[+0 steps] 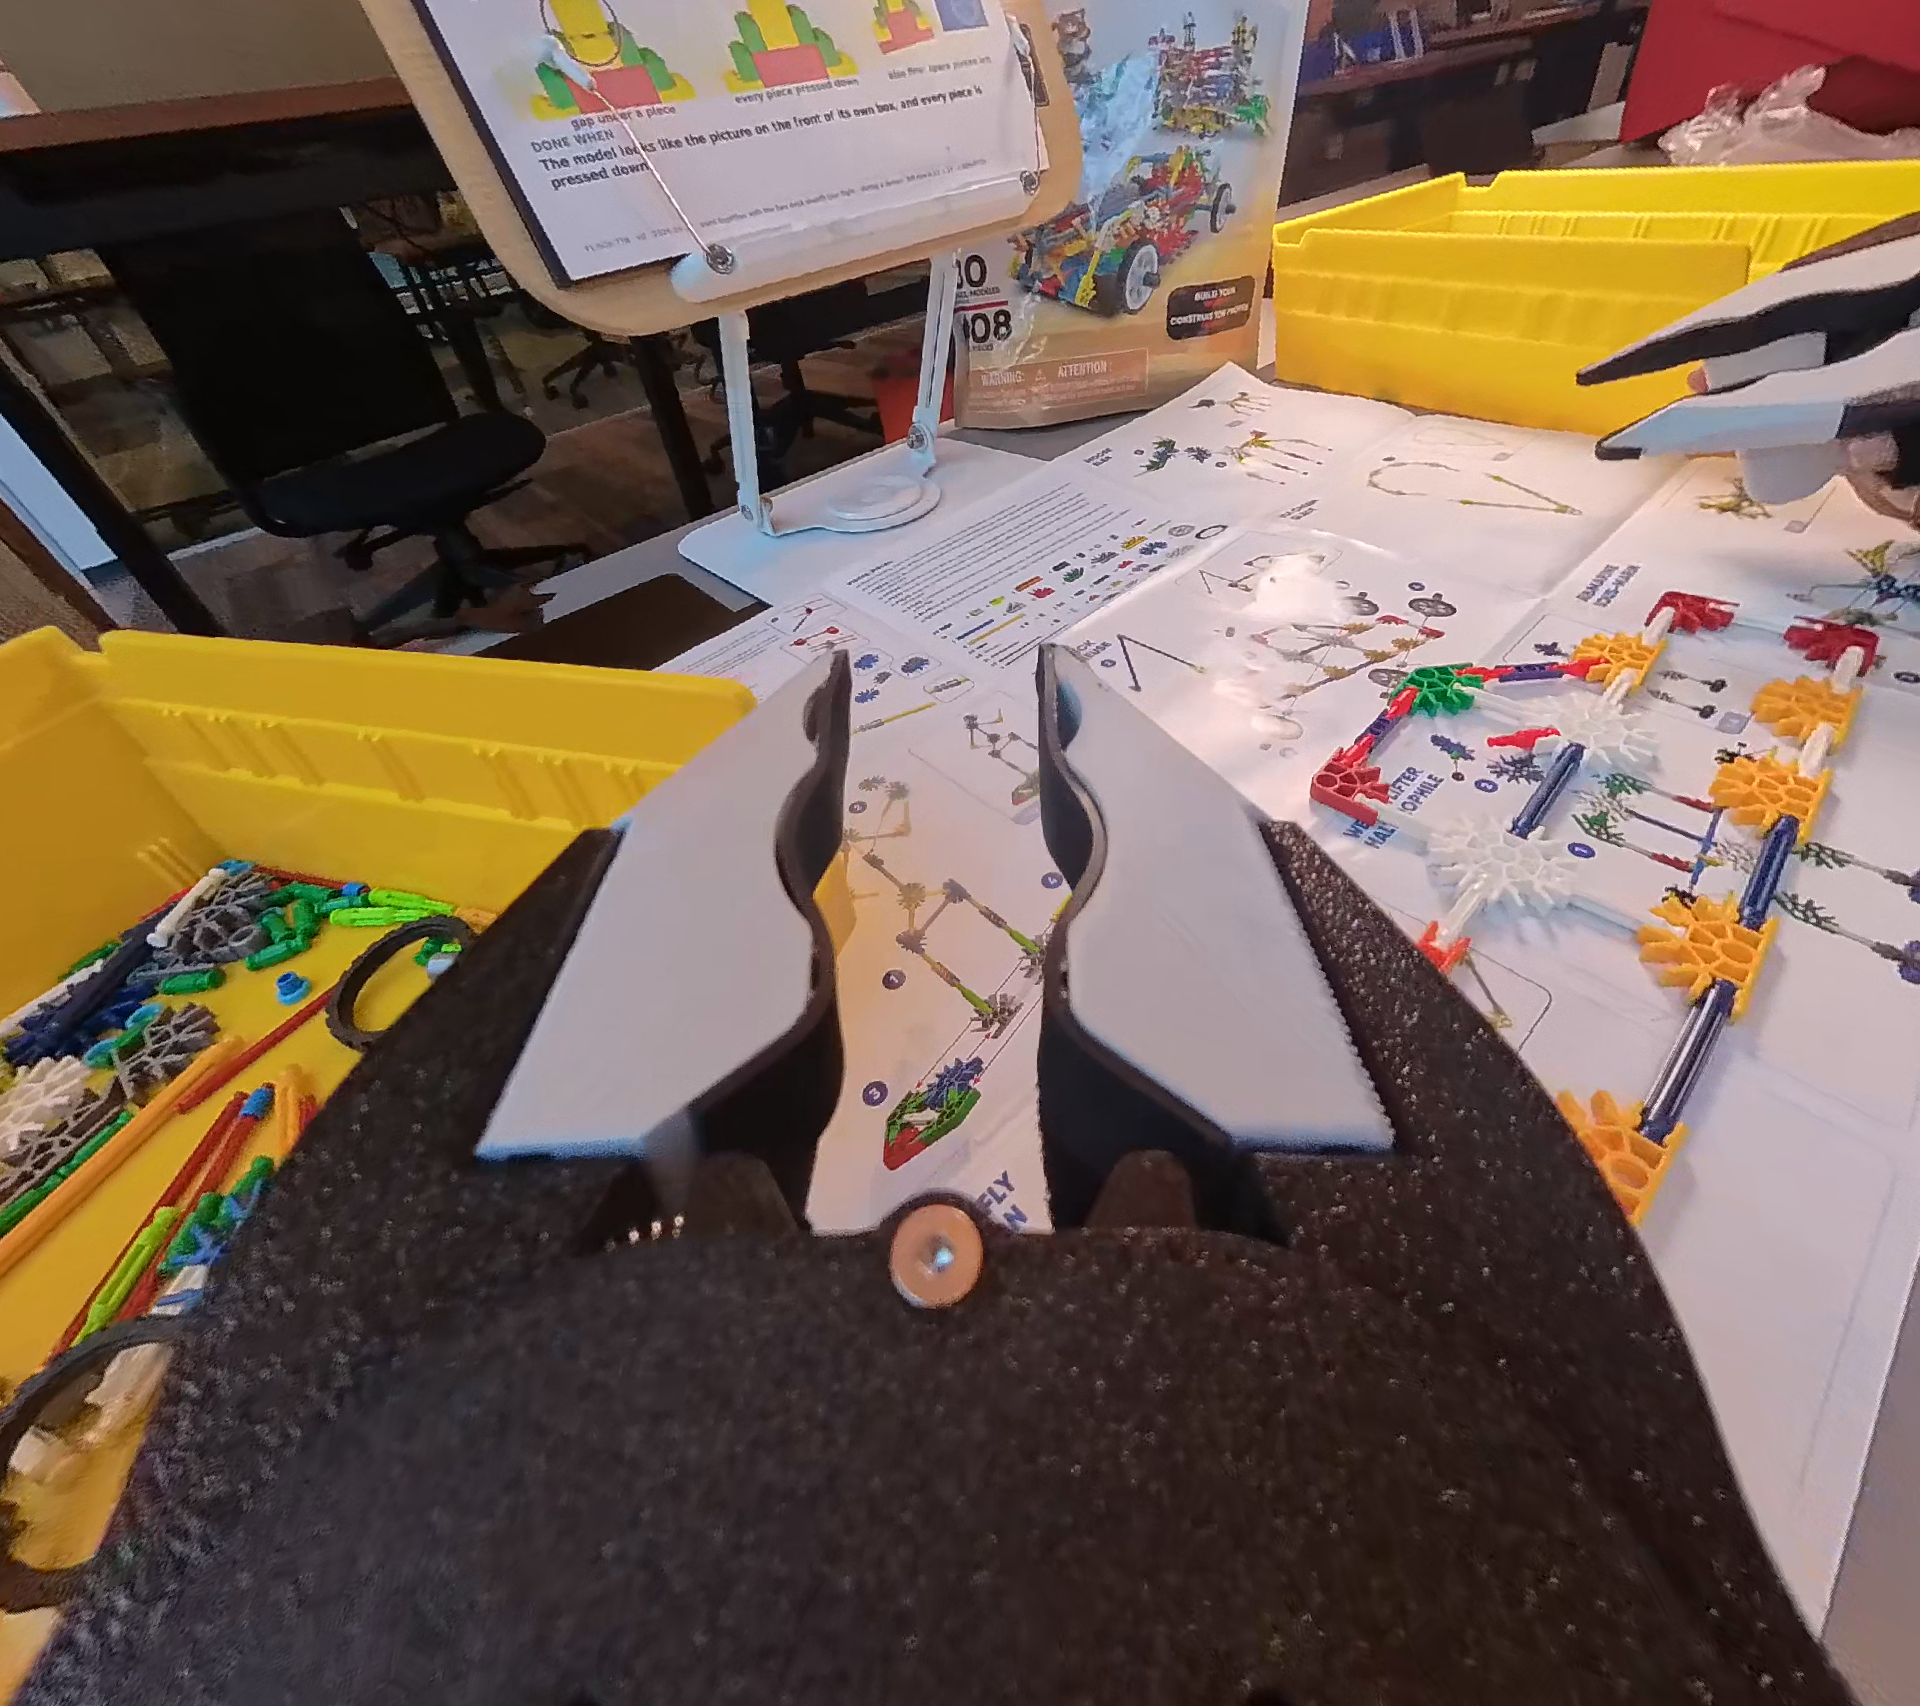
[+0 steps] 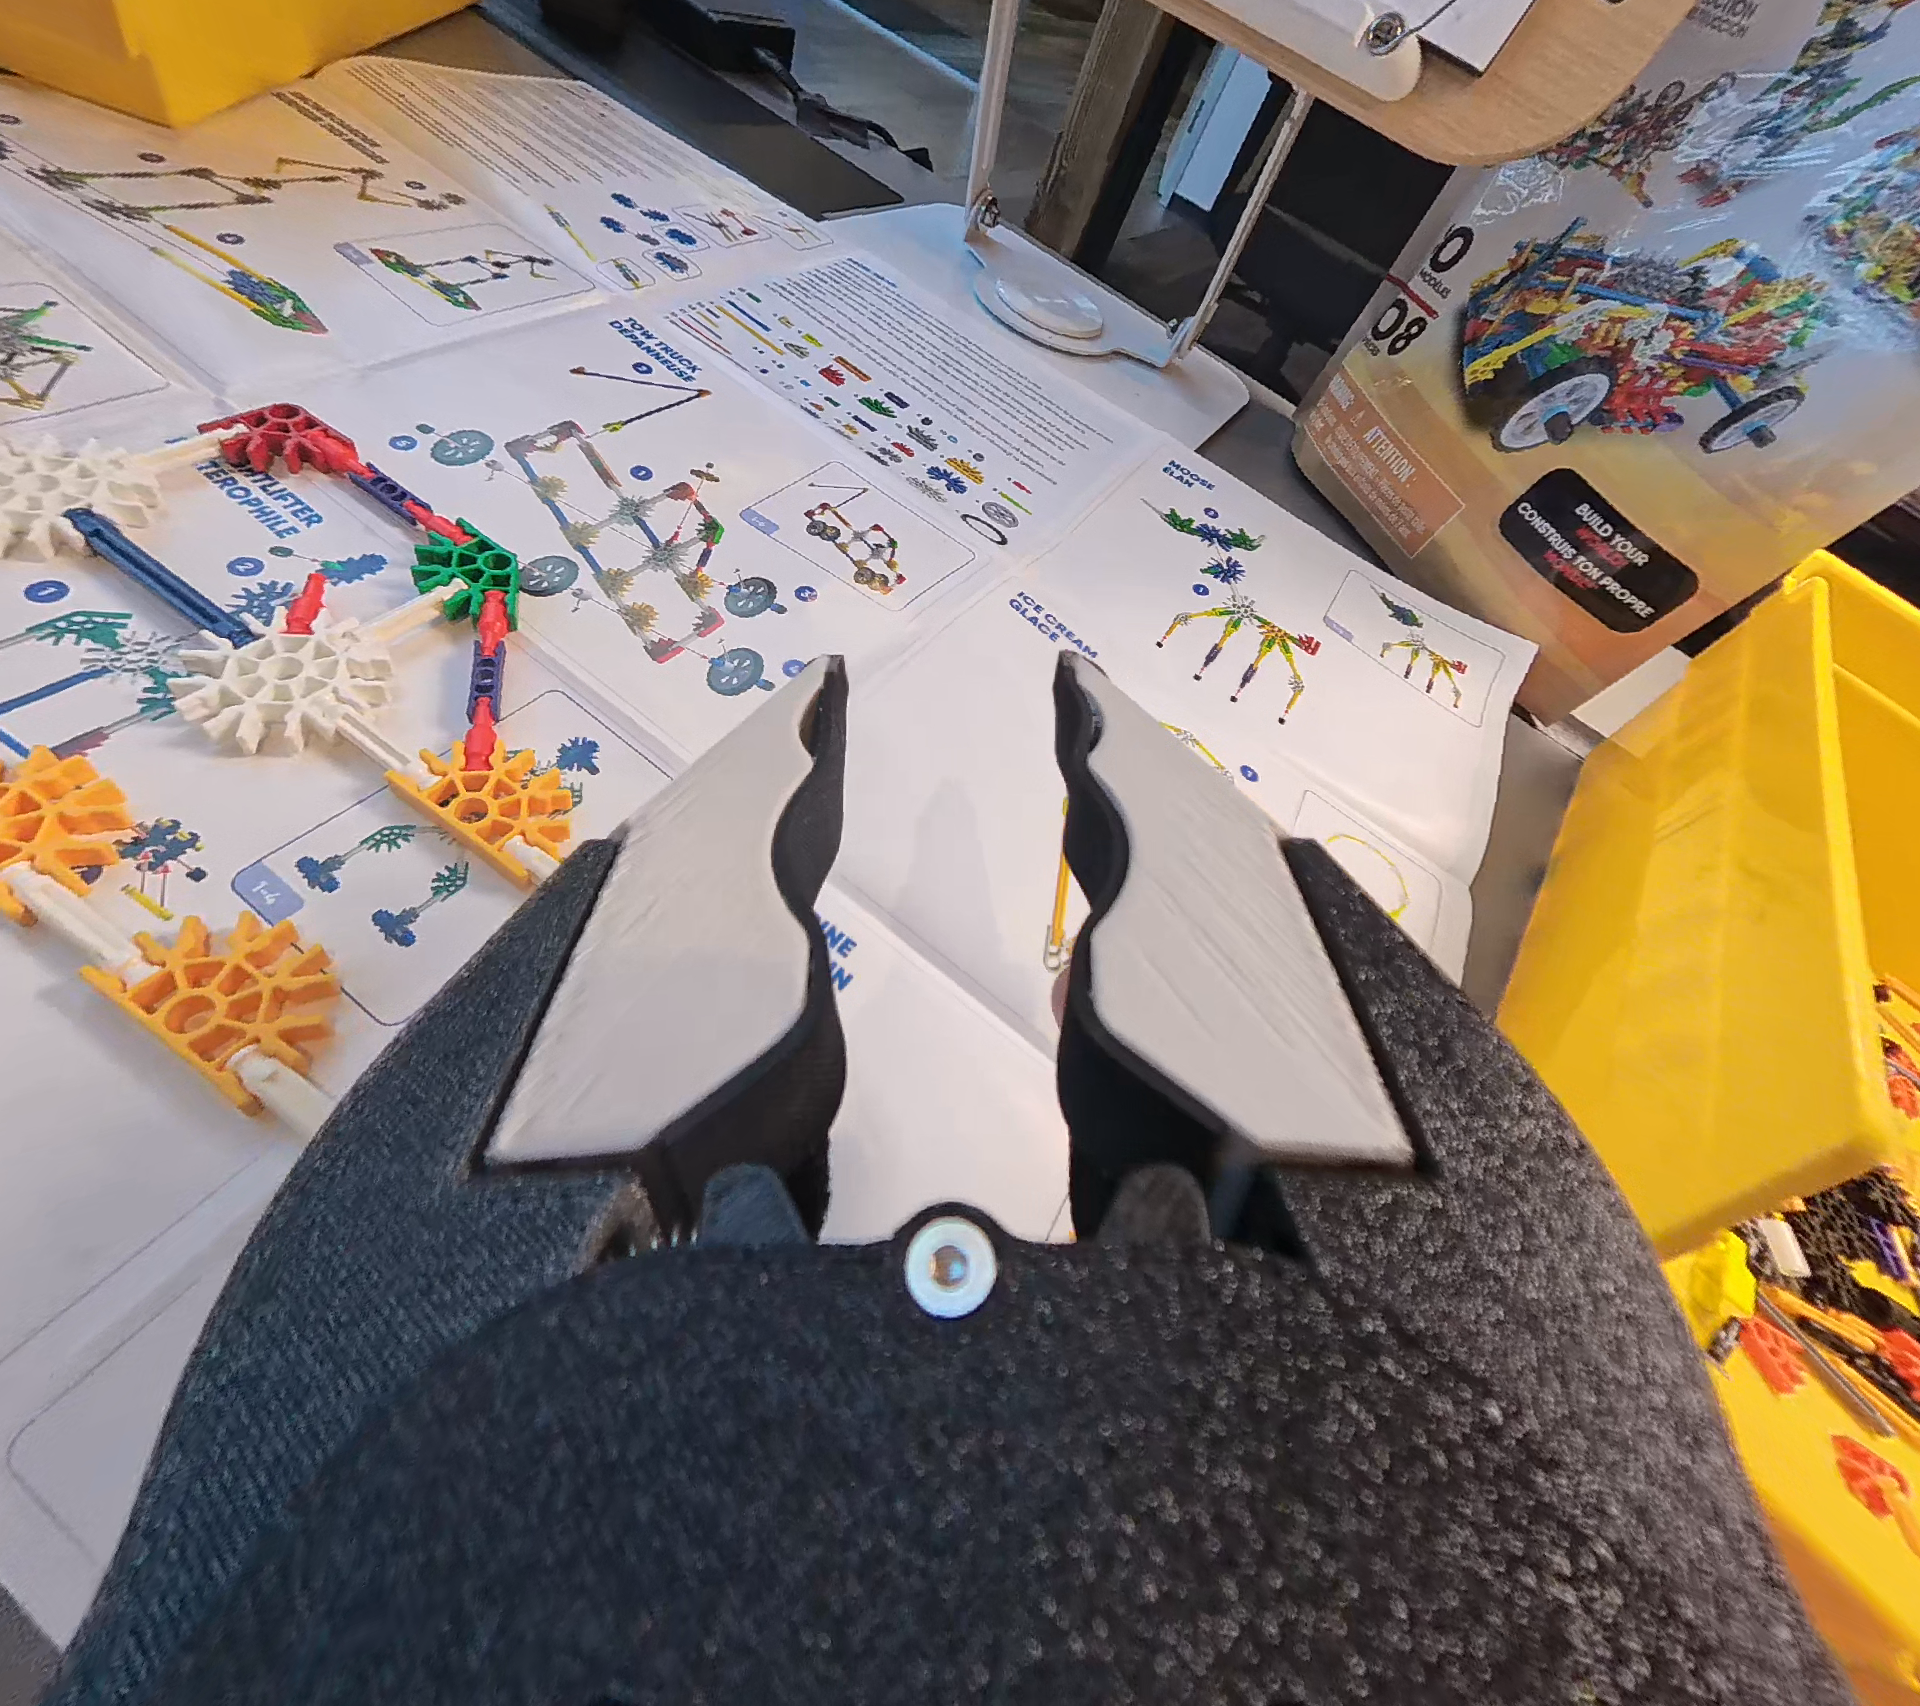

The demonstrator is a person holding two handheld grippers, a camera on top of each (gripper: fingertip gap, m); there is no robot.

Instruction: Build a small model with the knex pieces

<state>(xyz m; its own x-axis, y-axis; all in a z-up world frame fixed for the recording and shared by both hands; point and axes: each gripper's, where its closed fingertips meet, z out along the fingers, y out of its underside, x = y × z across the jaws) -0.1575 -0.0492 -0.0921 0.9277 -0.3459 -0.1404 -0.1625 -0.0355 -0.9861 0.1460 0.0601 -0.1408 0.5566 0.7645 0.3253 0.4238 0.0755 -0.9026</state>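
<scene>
Half-built frame of orange, white, red and green snowflake connectors joined by blue and white rods (image 1: 1501,861) (image 2: 281,680) is lying flat on the big unfolded white instruction sheet (image 1: 1143,576), towards the right side of the table in the left wrist view. Neither tool is touching it.

Left gripper (image 1: 940,669) hovers over the sheet, just beside the near-left yellow plastic bin (image 1: 416,721). Its grey-and-black fingers are apart with nothing between them. That bin holds loose rods, connectors and a couple of black rings. The gripper is tipped slightly down, pointing towards the far edge of the table.

Right gripper (image 2: 951,669) is spread too, and empty. It hangs over a bare patch of the sheet with the frame off to its left and a second yellow bin (image 2: 1714,929) close on its right. Stuff in that bin is blurry at the edge of the picture, probably more orange and black pieces. From the left camera it (image 1: 1595,409) pokes in from the right, held clear of the sheet.

Along the far edge there's the colourful cardboard toy box (image 1: 1164,98) standing upright, and a wooden-backed document stand (image 1: 613,316) with a printed page clipped on.
</scene>
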